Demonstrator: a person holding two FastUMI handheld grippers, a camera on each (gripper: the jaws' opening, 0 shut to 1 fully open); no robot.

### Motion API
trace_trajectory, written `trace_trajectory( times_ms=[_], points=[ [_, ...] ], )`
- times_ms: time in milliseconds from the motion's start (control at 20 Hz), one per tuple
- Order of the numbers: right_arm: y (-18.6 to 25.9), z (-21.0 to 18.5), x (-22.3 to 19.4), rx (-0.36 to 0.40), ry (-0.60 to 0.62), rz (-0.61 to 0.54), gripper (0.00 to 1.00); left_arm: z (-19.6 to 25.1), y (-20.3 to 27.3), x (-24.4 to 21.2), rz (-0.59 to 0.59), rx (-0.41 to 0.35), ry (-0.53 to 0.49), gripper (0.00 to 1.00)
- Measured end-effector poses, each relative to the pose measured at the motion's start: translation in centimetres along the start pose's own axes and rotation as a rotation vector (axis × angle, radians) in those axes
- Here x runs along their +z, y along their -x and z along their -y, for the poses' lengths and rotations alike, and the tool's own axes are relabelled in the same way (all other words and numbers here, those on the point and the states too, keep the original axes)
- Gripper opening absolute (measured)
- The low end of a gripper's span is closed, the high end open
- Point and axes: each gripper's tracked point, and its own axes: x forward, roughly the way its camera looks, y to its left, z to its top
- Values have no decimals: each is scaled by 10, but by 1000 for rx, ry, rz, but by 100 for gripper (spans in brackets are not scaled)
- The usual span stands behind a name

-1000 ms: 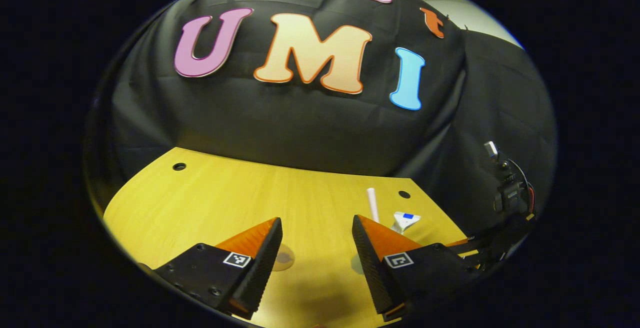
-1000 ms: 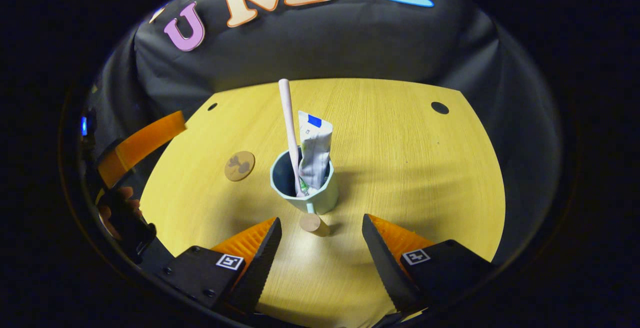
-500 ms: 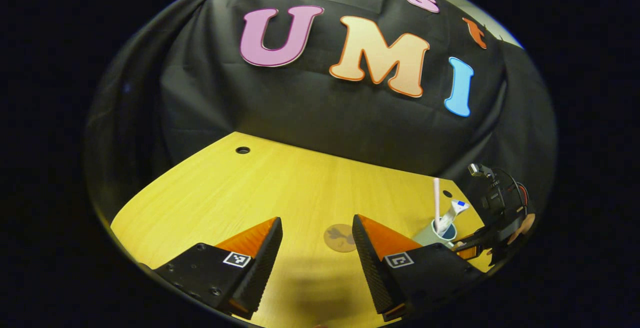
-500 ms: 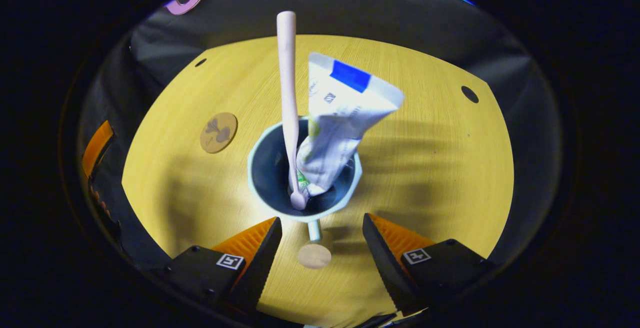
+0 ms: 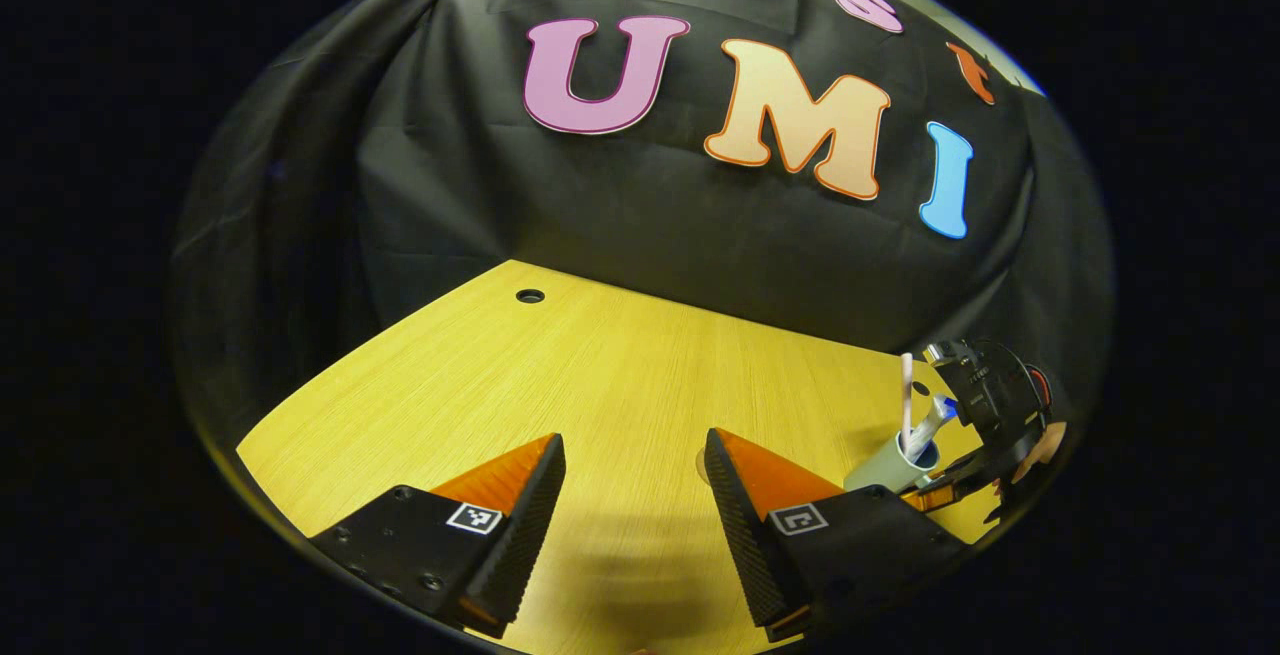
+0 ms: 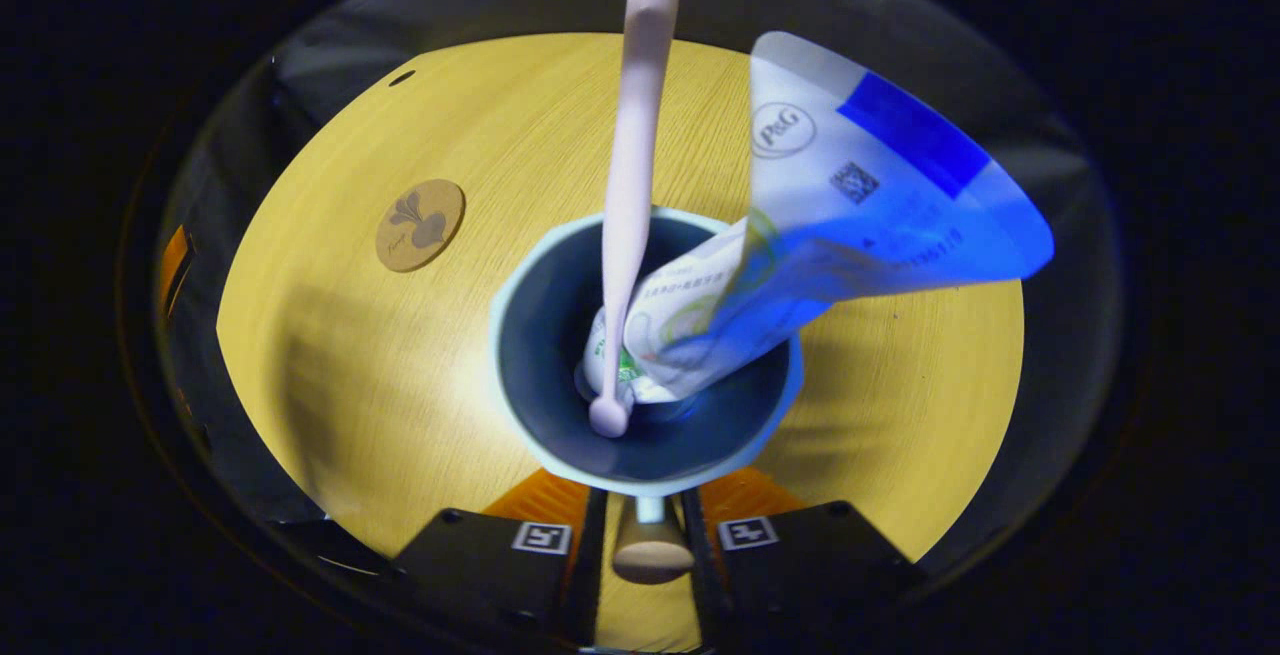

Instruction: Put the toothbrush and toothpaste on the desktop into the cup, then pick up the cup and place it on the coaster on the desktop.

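Wood-grain desktop [image 5: 560, 375] is backed by black cloth [image 5: 650, 205]. In the right gripper view, the coaster [image 6: 420, 225] lies at far left; the cup [image 6: 560, 335], containing toothbrush [image 6: 635, 135] and toothpaste [image 6: 850, 195], has its handle [image 6: 650, 550] clamped by the right gripper [image 6: 644, 535]. The left gripper [image 5: 630, 505] is spread wide.

Left claw [image 5: 632, 515]: black housings, orange wedge fingers, ridged black pads, square coded markers, small screws.
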Motion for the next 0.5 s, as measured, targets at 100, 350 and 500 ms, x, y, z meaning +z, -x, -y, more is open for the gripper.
trace_trajectory(
  times_ms=[100, 350, 500],
  points=[
    [-1, 0, 0, 10, 5, 4, 34, 0, 0, -1, -3, -2, 2, 81],
    [1, 0, 2, -6, 10, 43, 33, -2, 0, 2, 4, -6, -13, 81],
    [0, 1, 5, 6, 21, 75, 30, -4, 1, 2, 5, -9, -20, 81]
  ],
)
